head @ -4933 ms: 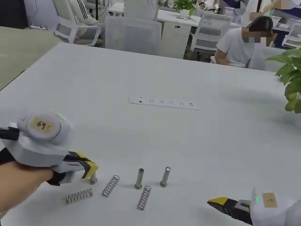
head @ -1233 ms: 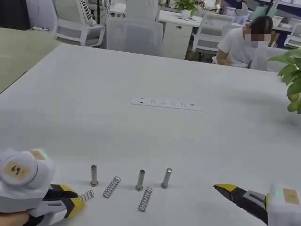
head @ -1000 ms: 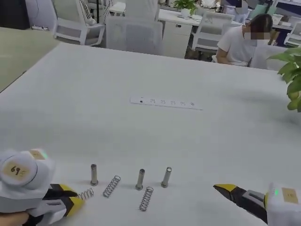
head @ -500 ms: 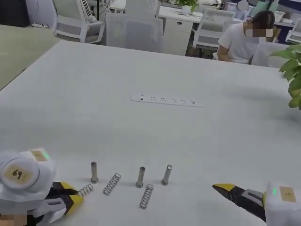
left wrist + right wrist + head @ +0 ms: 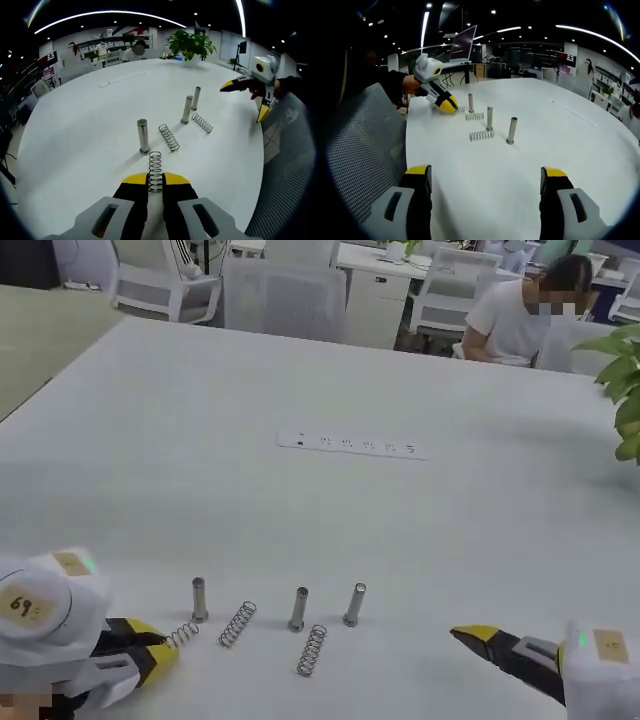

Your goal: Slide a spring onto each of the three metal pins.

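1. Left tongs [image 5: 155, 179]: the jaws are narrow and pinch the near end of the first spring [image 5: 155, 169]. The rest of its coil sticks out ahead of the tips. In the head view this pair sits at the lower left of the frame, and the coil reaches up and to the right.

2. Change: about five seconds ago these tongs were up at the left pin [image 5: 143, 136] and this spring lay loose on the table [image 5: 300, 510] below it. Now the pin stands free and upright, and the spring is in my grip. Over the last second its free end has stayed just short of the pin's base.

3. Right tongs [image 5: 485, 172]: the jaws are wide apart and hold nothing. They have kept to the lower right of the head view, well apart from the parts.

4. Remaining parts: the middle pin [image 5: 299, 608] and the right pin [image 5: 355, 603] stand bare at lower centre. The second spring [image 5: 237, 623] and the third spring [image 5: 312, 649] lie flat beside them.

5. Status: I judge the pick complete and the threading not yet begun, since no pin carries a spring. The next move calls for lifting the coil, turning it upright and lining its open end over the left pin's top.
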Tool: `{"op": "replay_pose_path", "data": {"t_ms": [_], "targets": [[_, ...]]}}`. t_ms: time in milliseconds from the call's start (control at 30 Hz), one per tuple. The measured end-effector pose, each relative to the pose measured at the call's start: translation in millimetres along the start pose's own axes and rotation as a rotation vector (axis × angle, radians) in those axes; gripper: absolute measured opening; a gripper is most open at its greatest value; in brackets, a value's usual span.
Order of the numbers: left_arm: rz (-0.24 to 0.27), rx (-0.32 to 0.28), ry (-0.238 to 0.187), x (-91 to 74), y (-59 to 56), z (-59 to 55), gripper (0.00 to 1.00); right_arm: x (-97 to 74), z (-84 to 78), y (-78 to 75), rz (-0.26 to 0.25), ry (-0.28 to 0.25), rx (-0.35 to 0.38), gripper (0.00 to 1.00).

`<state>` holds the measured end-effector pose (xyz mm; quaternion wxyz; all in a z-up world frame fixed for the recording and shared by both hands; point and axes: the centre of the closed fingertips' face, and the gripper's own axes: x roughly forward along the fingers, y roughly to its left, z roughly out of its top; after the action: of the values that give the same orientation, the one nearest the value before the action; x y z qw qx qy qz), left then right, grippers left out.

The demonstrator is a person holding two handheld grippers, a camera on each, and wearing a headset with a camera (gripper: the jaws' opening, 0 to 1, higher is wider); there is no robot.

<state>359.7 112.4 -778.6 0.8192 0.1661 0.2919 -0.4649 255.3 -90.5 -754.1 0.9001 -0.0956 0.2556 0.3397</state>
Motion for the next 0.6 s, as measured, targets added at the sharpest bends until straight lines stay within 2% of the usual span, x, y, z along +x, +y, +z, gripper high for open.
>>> {"op": "replay_pose_path", "data": {"t_ms": [433, 600], "targets": [[-0.002, -0.043, -0.071, -32.8, -14.6, 9.5, 0.03, -0.1, -0.1, 2.5, 0.009, 0.004, -0.001, 0.88], [-0.012, -0.050, -0.116, -44.1, -22.9, 20.2, 0.03, 0.7, 0.2, 4.0, 0.014, 0.008, -0.005, 0.87]]}}
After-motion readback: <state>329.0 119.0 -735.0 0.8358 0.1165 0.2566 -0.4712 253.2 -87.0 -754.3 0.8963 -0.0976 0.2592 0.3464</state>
